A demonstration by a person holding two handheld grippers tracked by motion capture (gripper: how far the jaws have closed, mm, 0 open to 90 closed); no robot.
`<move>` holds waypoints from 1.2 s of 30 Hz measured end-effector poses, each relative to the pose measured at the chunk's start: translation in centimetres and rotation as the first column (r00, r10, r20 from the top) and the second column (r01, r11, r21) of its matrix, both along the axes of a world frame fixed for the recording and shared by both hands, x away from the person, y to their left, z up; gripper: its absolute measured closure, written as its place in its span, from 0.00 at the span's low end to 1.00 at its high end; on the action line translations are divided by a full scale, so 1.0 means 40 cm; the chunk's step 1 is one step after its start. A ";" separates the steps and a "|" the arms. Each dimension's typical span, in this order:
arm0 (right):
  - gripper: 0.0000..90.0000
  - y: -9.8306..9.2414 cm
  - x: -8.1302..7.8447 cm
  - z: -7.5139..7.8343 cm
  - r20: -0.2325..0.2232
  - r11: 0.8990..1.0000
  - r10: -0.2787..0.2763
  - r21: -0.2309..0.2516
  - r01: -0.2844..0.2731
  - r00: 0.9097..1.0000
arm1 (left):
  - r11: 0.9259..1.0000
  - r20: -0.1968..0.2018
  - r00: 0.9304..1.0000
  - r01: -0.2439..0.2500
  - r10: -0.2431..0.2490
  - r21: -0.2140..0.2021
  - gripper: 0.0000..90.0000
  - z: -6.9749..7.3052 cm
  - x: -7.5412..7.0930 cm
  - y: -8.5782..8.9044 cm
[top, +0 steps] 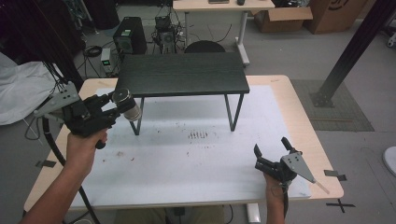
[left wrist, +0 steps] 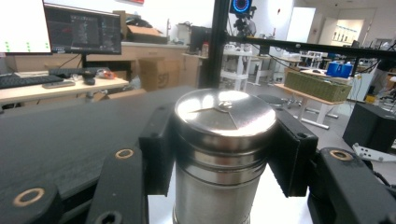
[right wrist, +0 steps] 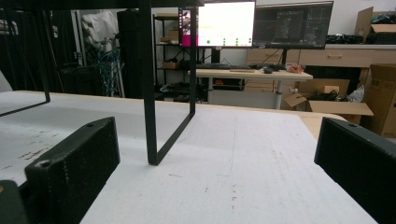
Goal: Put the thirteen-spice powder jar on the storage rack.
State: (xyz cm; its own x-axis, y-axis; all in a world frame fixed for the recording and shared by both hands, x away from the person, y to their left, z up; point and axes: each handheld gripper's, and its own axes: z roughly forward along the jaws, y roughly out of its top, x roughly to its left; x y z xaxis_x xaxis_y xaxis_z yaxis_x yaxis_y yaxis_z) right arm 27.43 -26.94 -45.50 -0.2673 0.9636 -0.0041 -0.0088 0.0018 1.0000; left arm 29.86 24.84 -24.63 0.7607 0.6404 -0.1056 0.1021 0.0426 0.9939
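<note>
High view, left to right: left gripper (top: 122,103) at 9 o'clock, clamped around steel canister (top: 127,104), held above white mat (top: 196,158) beside left front corner of black stand (top: 184,74). Left gripper view: pads (left wrist: 159,149) press canister flanks just below lid. Right gripper (top: 271,151) at 4 o'clock, low over table (top: 299,107), jaws spread, nothing between.

Glossy brushed-metal canister (left wrist: 224,140), matt black dark-wood shelf (top: 182,74), scuffed white table cover (top: 196,163)
</note>
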 end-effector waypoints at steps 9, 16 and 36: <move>0.00 0.000 0.000 0.000 0.000 1.000 0.000 0.000 0.000 1.000 | 1.000 0.005 1.000 0.006 -0.006 -0.014 0.54 0.028 0.036 -0.014; 0.00 0.000 0.000 0.000 0.000 1.000 0.000 0.001 0.000 1.000 | 1.000 0.010 1.000 0.004 -0.004 -0.020 0.54 0.051 0.064 -0.024; 0.00 0.000 0.000 0.000 -0.001 1.000 -0.001 0.004 0.001 1.000 | 1.000 0.001 1.000 -0.011 0.011 -0.007 0.54 0.121 0.194 -0.082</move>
